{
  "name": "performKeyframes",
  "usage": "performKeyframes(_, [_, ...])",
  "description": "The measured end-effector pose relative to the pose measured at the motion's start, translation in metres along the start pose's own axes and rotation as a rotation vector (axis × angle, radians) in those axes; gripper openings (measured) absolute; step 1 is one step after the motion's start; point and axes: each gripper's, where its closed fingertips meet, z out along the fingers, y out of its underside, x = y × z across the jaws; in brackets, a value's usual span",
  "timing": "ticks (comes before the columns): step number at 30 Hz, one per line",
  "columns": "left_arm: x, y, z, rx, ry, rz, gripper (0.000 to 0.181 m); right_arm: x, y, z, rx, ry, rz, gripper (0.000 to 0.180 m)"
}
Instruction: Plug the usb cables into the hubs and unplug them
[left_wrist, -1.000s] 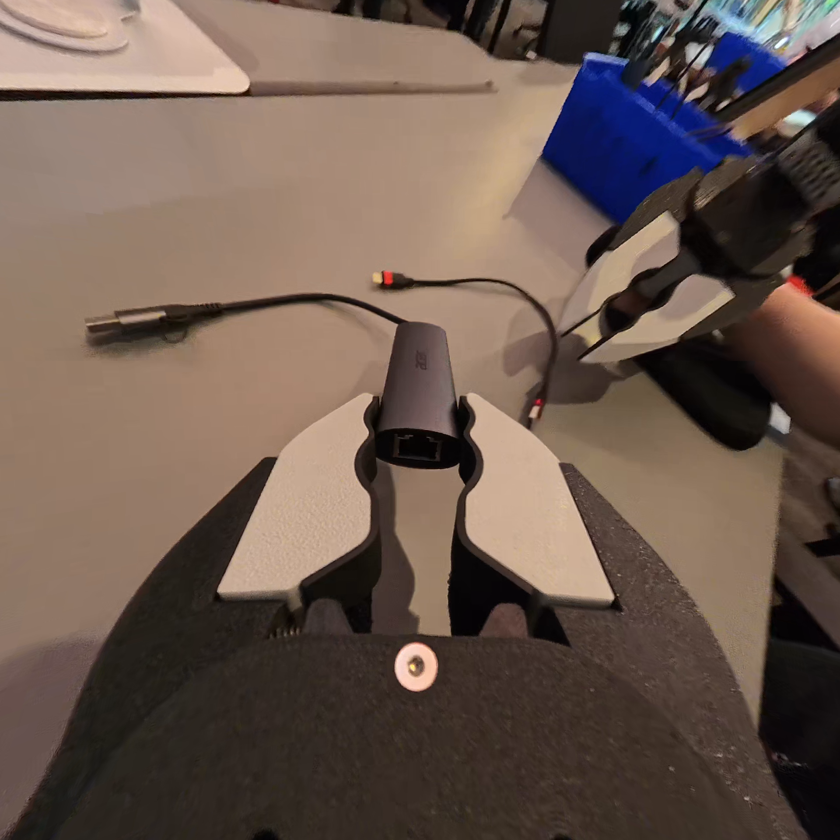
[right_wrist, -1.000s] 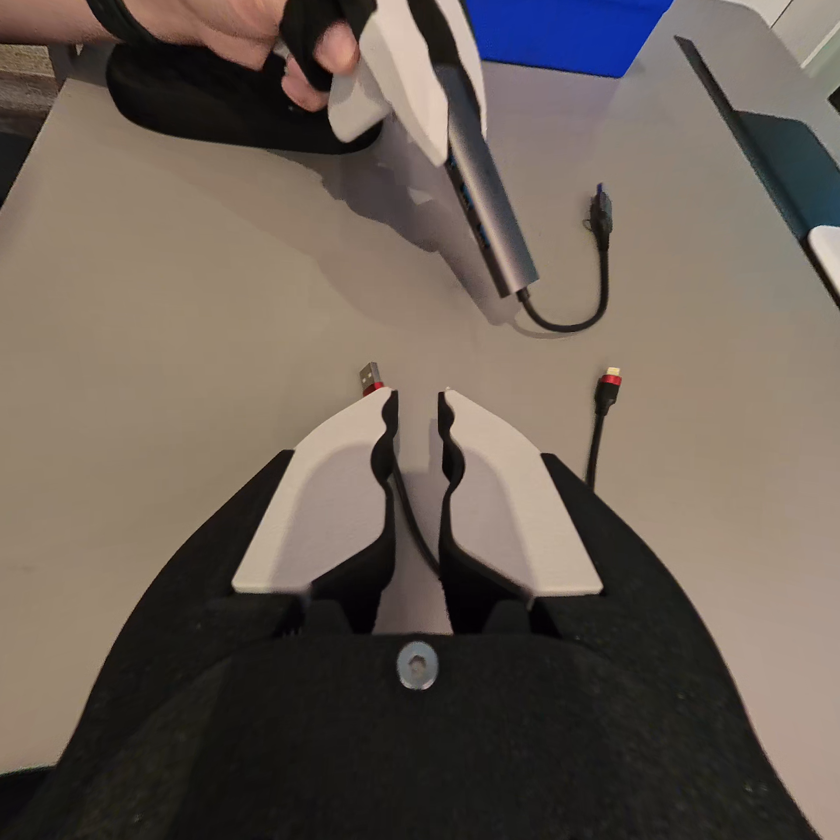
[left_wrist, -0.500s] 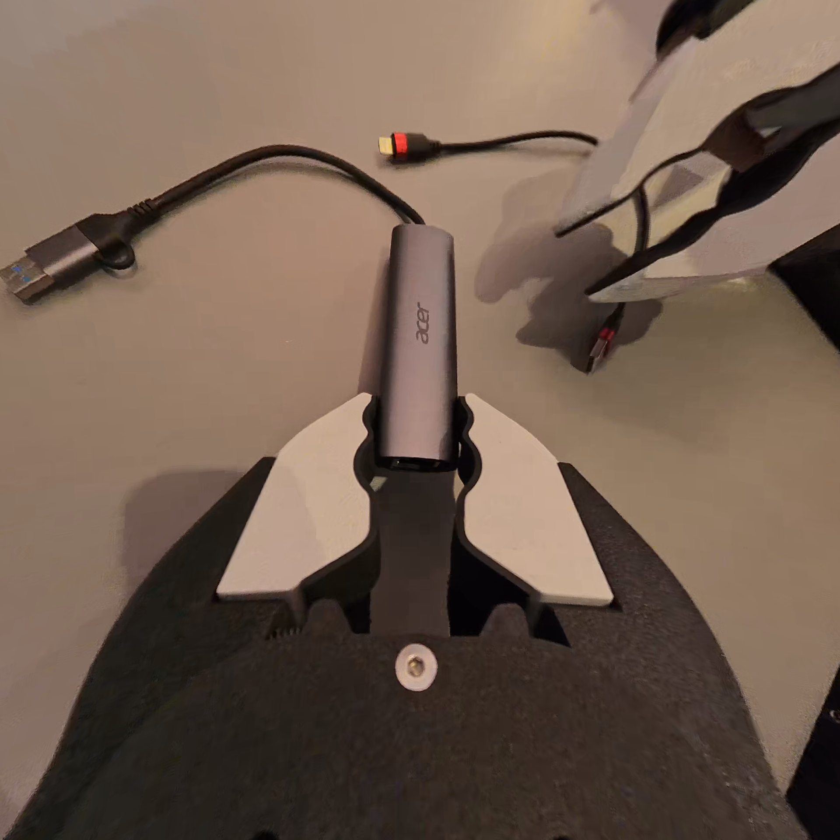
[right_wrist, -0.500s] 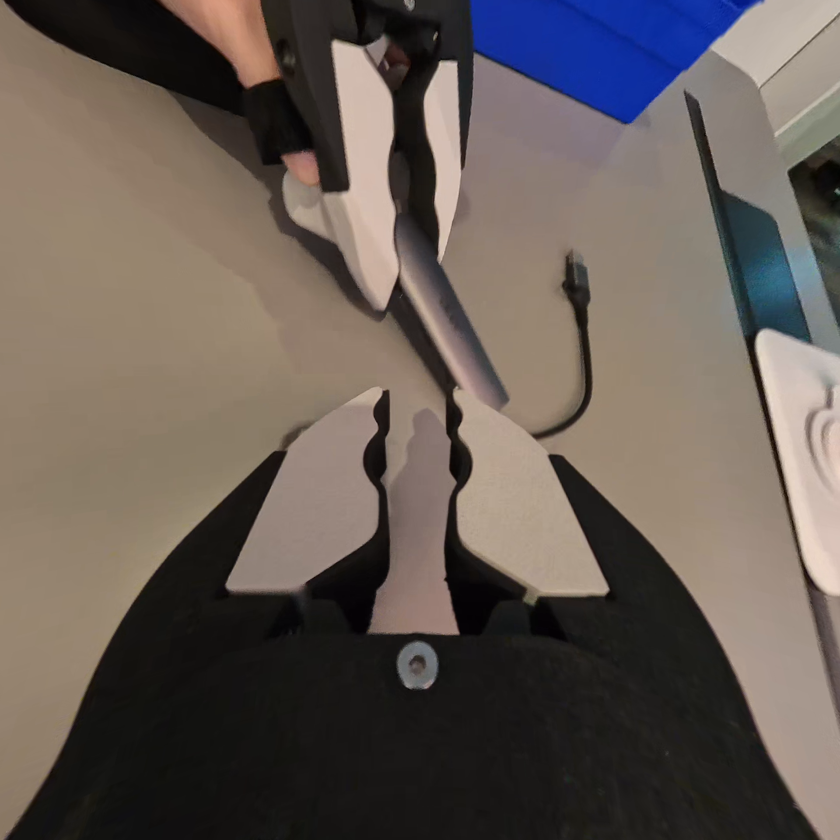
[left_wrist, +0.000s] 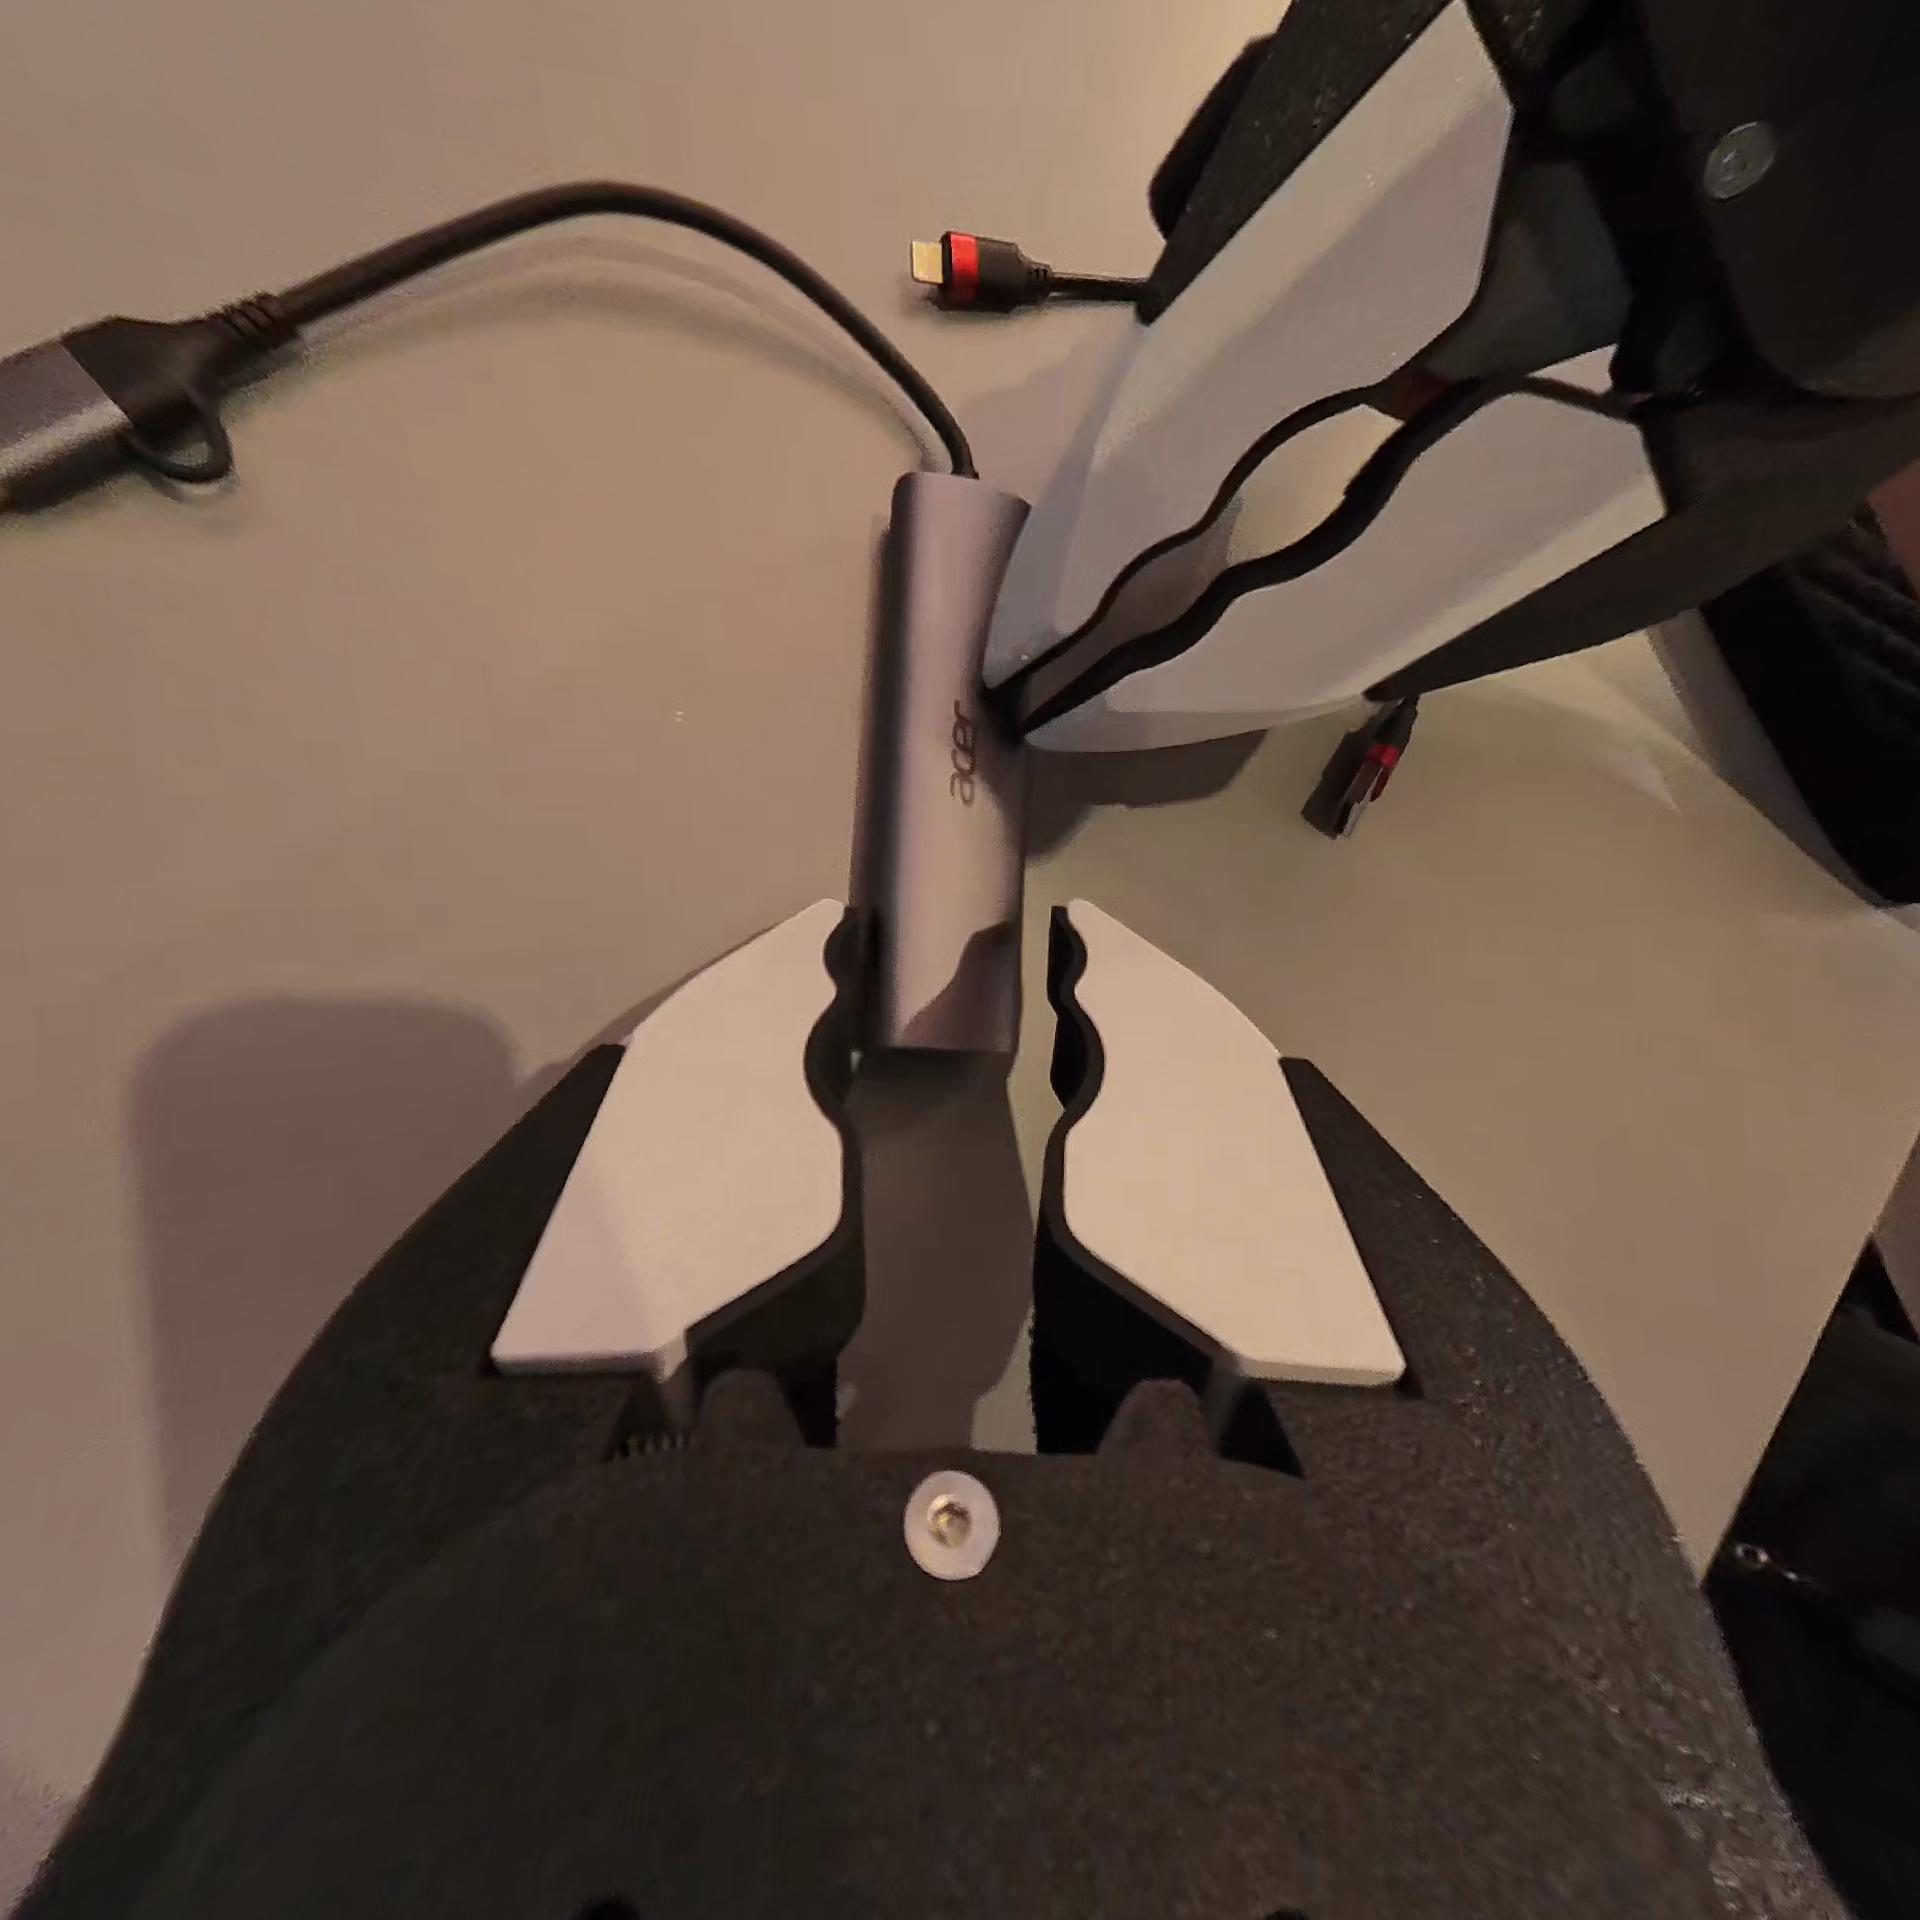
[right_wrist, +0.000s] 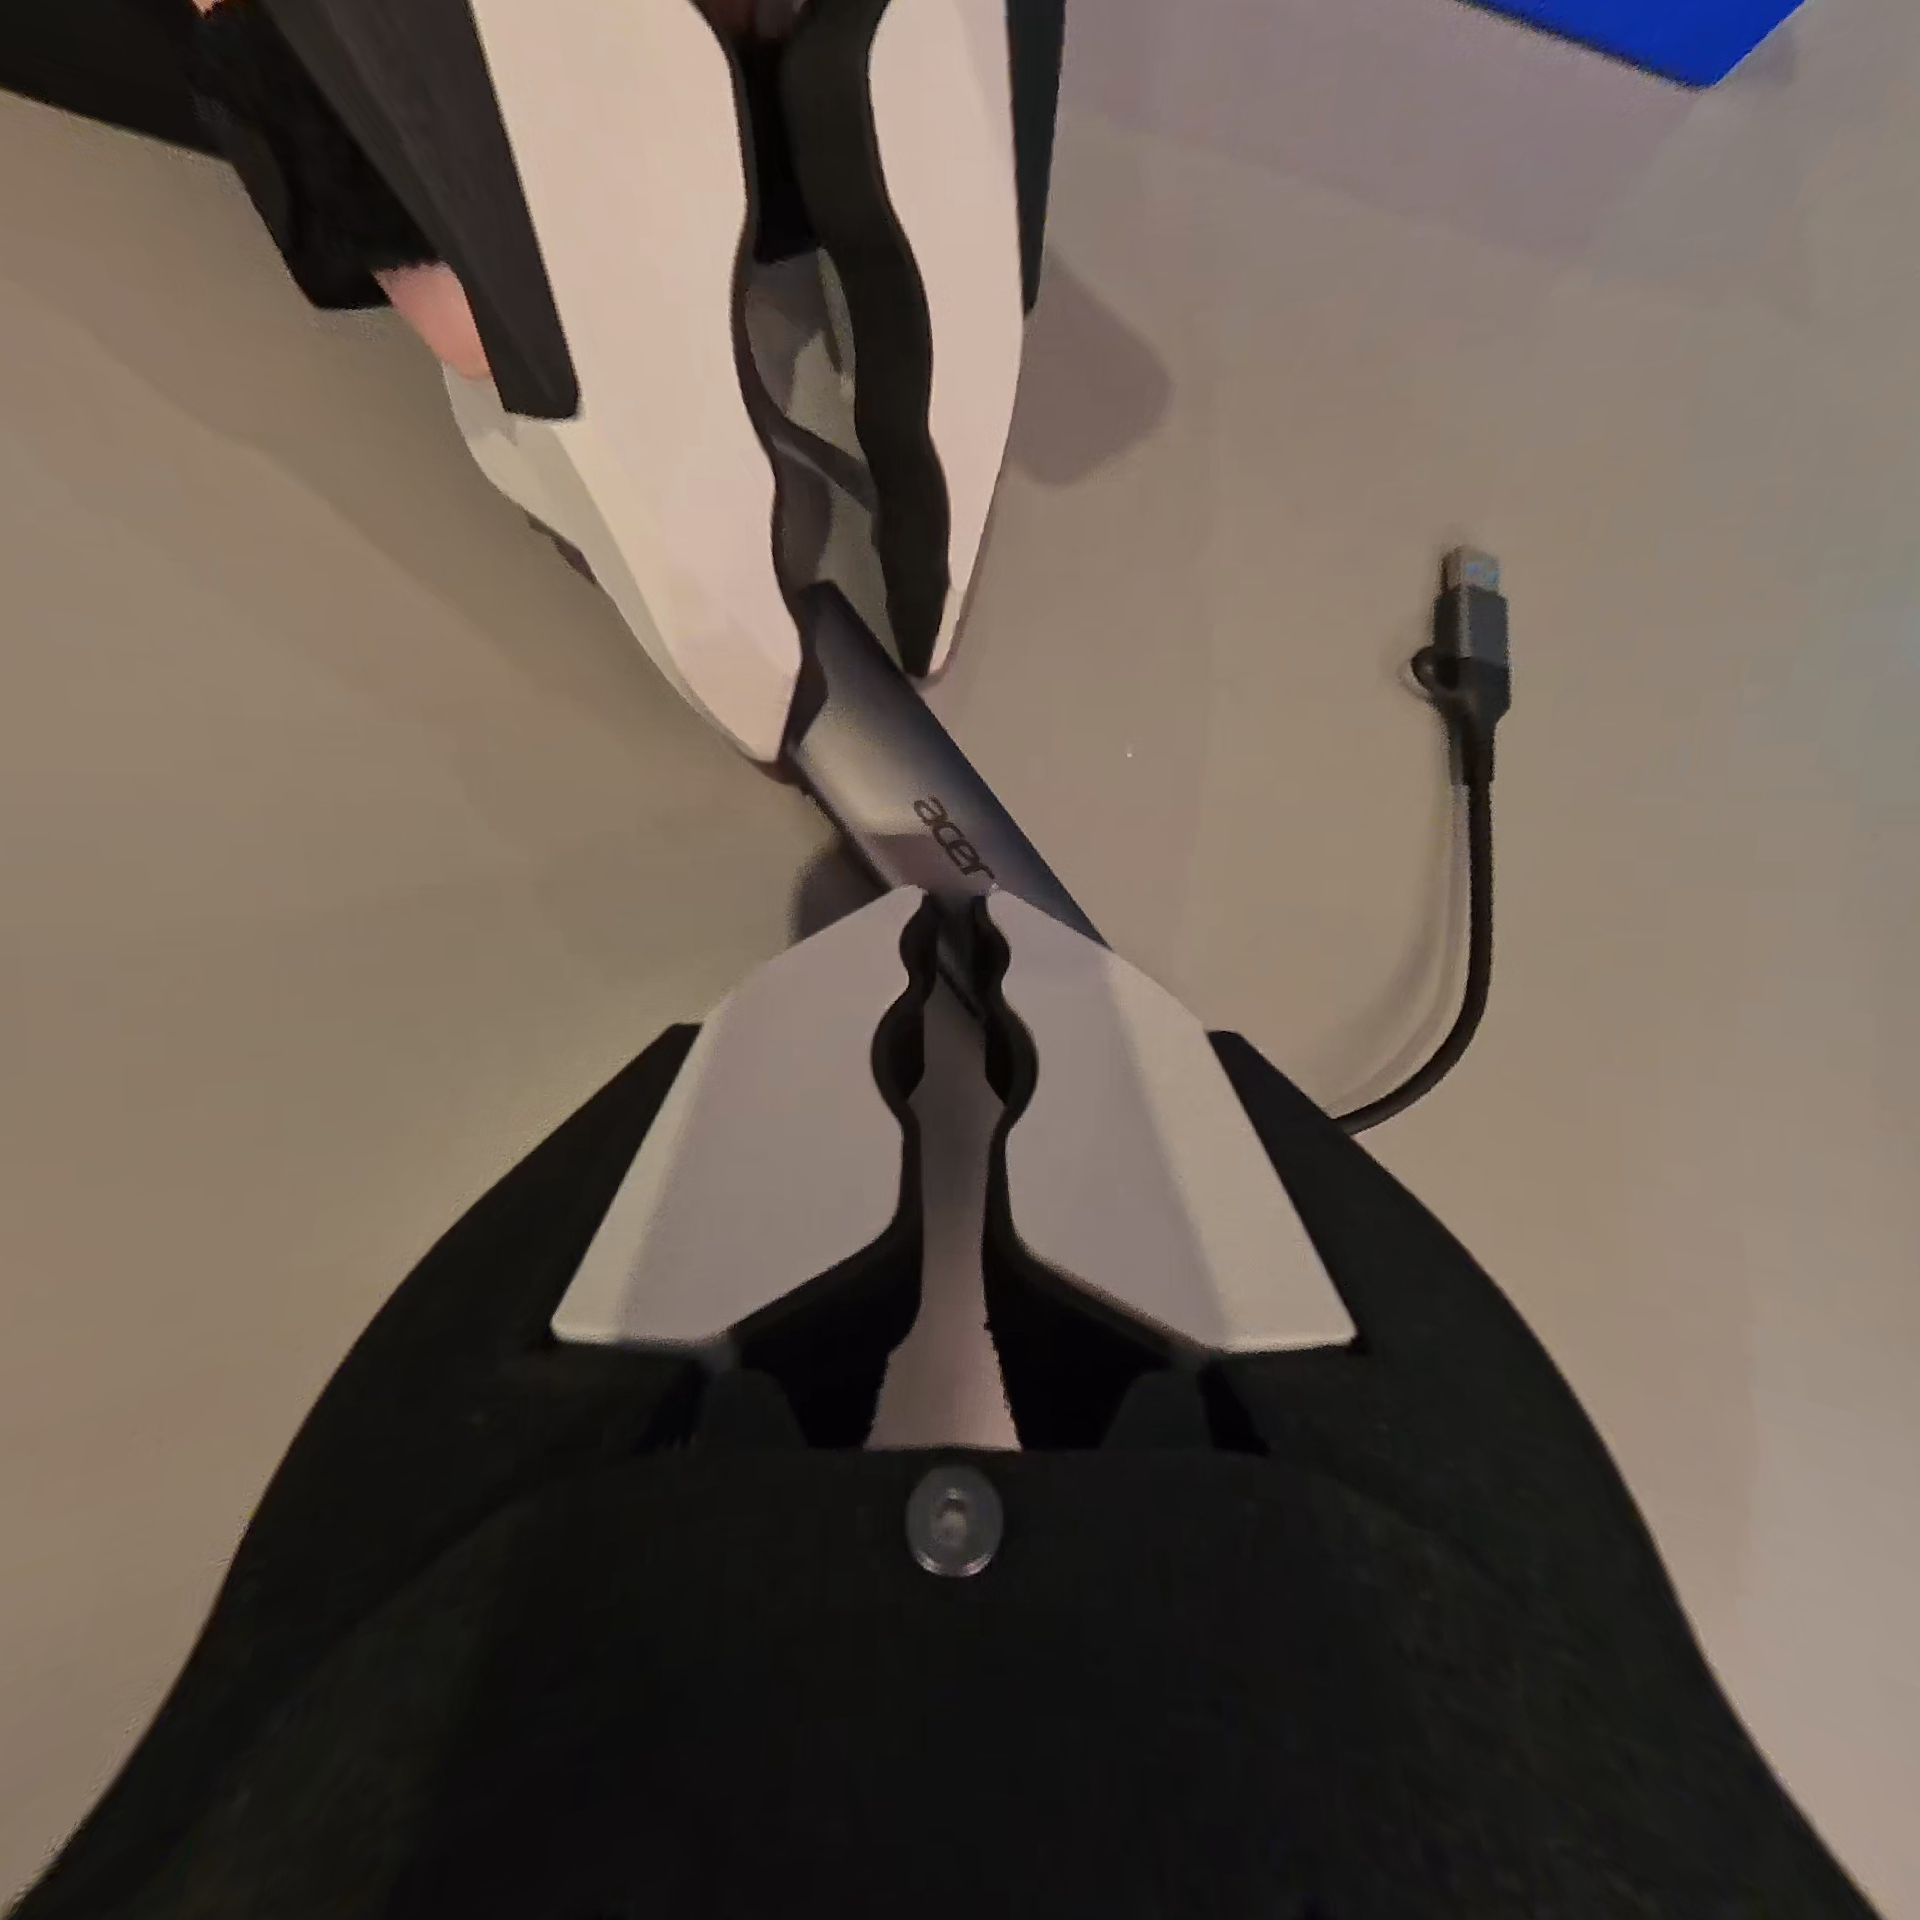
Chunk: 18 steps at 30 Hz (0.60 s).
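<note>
A grey USB hub (left_wrist: 935, 675) lies lengthwise in front of my left gripper (left_wrist: 945, 935), which is shut on its near end. The hub's own black cable (left_wrist: 623, 208) curves left to a grey plug (left_wrist: 42, 416). My right gripper (right_wrist: 951, 914) is nearly shut, with a thin black cable running between its fingers. Its tips (left_wrist: 1013, 717) touch the hub's right side. That cable's red-banded USB plug (left_wrist: 1356, 774) hangs loose below the right gripper. Its other red-banded end (left_wrist: 966, 270) lies on the table. The right wrist view shows the hub (right_wrist: 914, 790) crossing diagonally, with the left gripper (right_wrist: 862, 707) on it.
Everything sits on a grey table (left_wrist: 416, 727). A black pad (left_wrist: 1818, 727) lies at the right edge. A blue bin's corner (right_wrist: 1662, 31) shows at the far top right. A gloved hand (right_wrist: 343, 239) holds the left gripper. Both grippers' tips are roughly 15 cm from the grey plug (left_wrist: 42, 416). The right camera catches it too, in the right wrist view (right_wrist: 1477, 630).
The two grippers have closed in on each other. The right gripper carried the cable over to the hub's side. The left gripper has tilted down with the hub, close to the table.
</note>
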Motion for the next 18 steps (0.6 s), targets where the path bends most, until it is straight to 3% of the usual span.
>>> performKeyframes(4, [-0.002,-0.005,-0.021,0.046,-0.044,0.042,0.034,-0.001,-0.002,-0.004,0.019,-0.011,0.044,0.008])
performKeyframes(9, [0.015,-0.003,-0.054,0.144,-0.021,0.067,0.028,-0.041,0.006,-0.054,0.117,-0.114,0.070,0.015])
performKeyframes(11, [0.027,0.000,-0.058,0.169,0.008,0.070,0.027,-0.056,0.022,-0.065,0.078,-0.116,0.061,0.017])
performKeyframes(18, [0.056,-0.012,-0.041,0.227,0.136,0.044,0.030,-0.073,0.050,-0.047,-0.021,-0.102,0.058,0.019])
